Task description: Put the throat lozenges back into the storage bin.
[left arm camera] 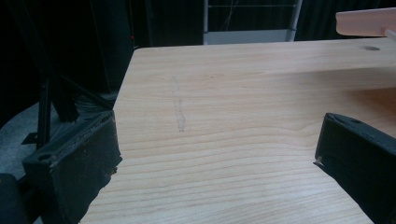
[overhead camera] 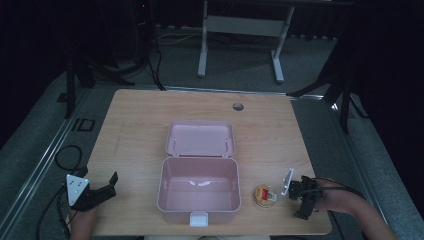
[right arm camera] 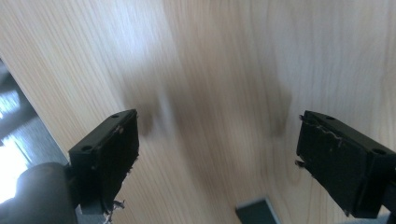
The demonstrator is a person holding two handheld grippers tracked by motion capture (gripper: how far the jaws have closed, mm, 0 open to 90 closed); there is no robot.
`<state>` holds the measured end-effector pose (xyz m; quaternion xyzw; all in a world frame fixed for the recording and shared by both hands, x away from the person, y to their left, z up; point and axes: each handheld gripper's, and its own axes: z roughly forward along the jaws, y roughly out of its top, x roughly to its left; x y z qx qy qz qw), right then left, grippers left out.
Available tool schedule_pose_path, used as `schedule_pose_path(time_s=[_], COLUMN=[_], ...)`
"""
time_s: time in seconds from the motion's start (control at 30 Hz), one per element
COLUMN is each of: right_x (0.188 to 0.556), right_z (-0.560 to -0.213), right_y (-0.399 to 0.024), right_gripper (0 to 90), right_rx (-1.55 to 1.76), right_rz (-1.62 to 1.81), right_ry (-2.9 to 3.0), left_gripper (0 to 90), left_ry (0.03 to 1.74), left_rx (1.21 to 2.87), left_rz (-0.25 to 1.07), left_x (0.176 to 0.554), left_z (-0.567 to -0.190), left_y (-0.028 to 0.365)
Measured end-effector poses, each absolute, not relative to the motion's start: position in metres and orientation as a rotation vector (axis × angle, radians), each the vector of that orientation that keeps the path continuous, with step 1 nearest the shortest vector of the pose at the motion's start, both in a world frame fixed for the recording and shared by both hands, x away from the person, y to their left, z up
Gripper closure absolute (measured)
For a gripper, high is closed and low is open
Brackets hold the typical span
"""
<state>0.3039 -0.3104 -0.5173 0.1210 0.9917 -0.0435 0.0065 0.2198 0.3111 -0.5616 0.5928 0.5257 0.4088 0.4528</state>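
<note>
- Two grippers sit at the near table edge; we see both spread wide with bare wood between the jaws, nothing held.
- Right gripper view is motion-blurred; a small dark object at its bottom edge we can't identify.
- Left gripper near-left; right gripper near-right, just beside a small round item, label unreadable.
- Pink box centre, lid swung back, inside looks empty.
- Left gripper view cuts the lid off at top right.
- Cable hole far side.

Black hand-held gripper, grey plate
</note>
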Motion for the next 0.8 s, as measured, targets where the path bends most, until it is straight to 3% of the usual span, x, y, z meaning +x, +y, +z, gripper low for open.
schedule_pose_path(time_s=[0.8], right_x=[0.326], right_z=[-0.514], right_y=[-0.254], right_gripper=[13.6], right_rx=[0.245], right_rz=[-0.137], right_ry=[3.121], left_gripper=[0.2], left_ry=[1.285], left_rx=[1.465], left_rz=[1.004], left_x=[0.219], left_z=[-0.562], left_y=[0.311])
